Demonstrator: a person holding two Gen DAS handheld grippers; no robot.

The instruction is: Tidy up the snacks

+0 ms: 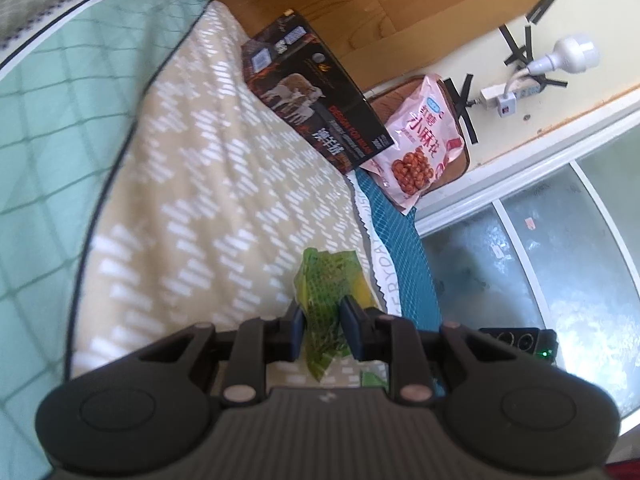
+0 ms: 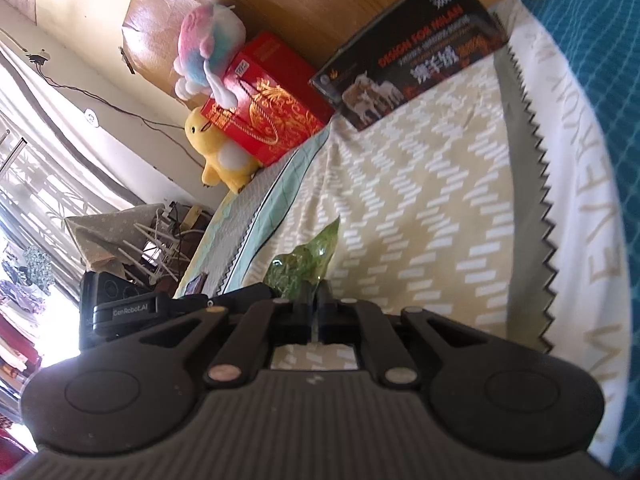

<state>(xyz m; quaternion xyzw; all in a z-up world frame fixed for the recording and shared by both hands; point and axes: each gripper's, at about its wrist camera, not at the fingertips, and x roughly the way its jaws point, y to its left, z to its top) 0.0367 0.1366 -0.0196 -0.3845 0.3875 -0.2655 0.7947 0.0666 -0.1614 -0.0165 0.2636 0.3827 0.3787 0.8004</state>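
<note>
**Green packet over beige blanket**

Green snack packet point(image 1: 325, 312), crinkled, translucent, netted print, above patterned blanket point(image 1: 192, 184). Left gripper point(image 1: 323, 330) straddling it, pads apart, grip uncertain. Right gripper point(image 2: 316, 314) clamped on packet edge.

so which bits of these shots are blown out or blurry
Left wrist view: frosted window glares white lower right, green snack packet in the left gripper is soft. Right wrist view: curtained window on the left is overexposed, black box lettering smears.
</note>
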